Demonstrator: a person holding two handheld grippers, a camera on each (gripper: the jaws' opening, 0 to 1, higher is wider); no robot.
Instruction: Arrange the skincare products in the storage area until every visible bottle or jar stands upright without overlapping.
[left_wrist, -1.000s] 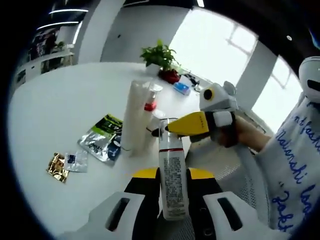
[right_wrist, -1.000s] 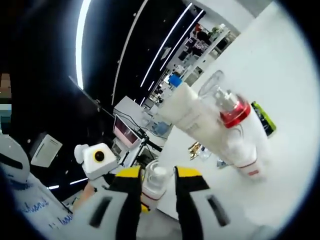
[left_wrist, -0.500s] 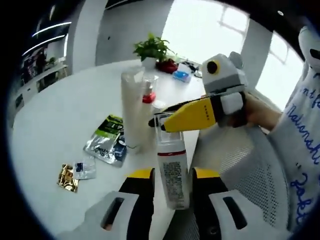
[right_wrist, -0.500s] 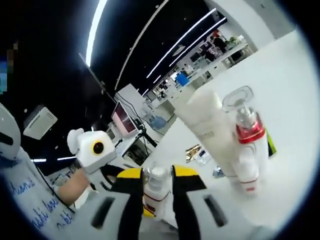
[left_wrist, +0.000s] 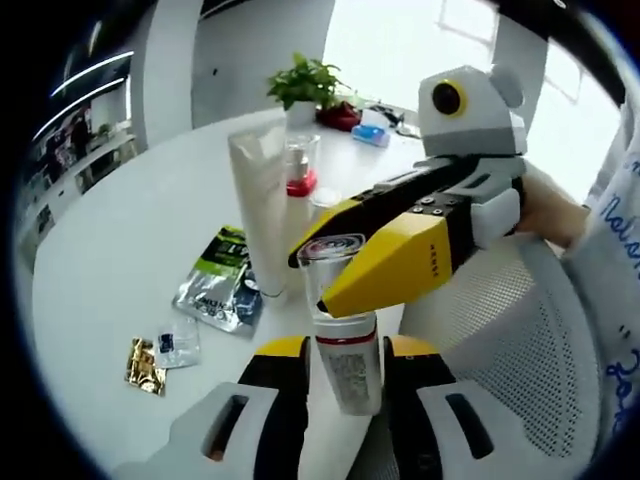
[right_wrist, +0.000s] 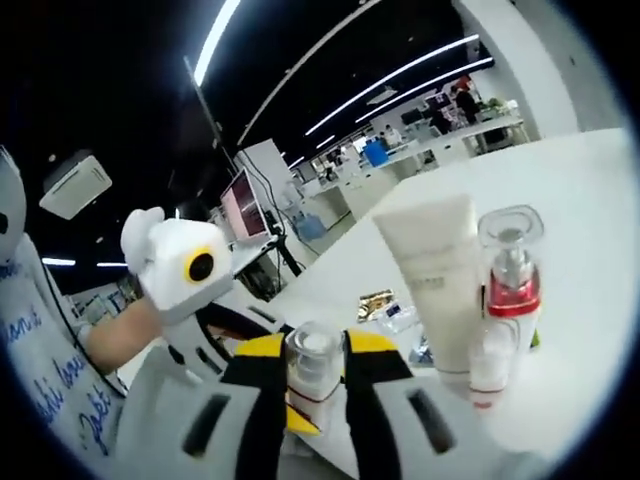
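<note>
A white bottle (left_wrist: 347, 372) with a red band and small print stands upright between the jaws of my left gripper (left_wrist: 345, 350), which is shut on its body. My right gripper (left_wrist: 316, 271) reaches in from the right, its yellow jaws closed on the bottle's clear cap (left_wrist: 329, 254). In the right gripper view that cap (right_wrist: 312, 352) sits between the jaws of my right gripper (right_wrist: 307, 345). On the white table (left_wrist: 130, 210) a white tube (left_wrist: 260, 215) stands on its cap beside a spray bottle (left_wrist: 300, 168) with a red collar.
Green and silver sachets (left_wrist: 218, 285) and small packets (left_wrist: 158, 350) lie on the table left of the tube. A potted plant (left_wrist: 305, 85) and a blue item (left_wrist: 365, 135) sit at the far edge. A white mesh chair (left_wrist: 520, 340) is below right.
My right gripper has drawn closer, and its yellow jaws now cover the bottle's cap. Both views have tilted, so the tube and spray bottle look more upright.
</note>
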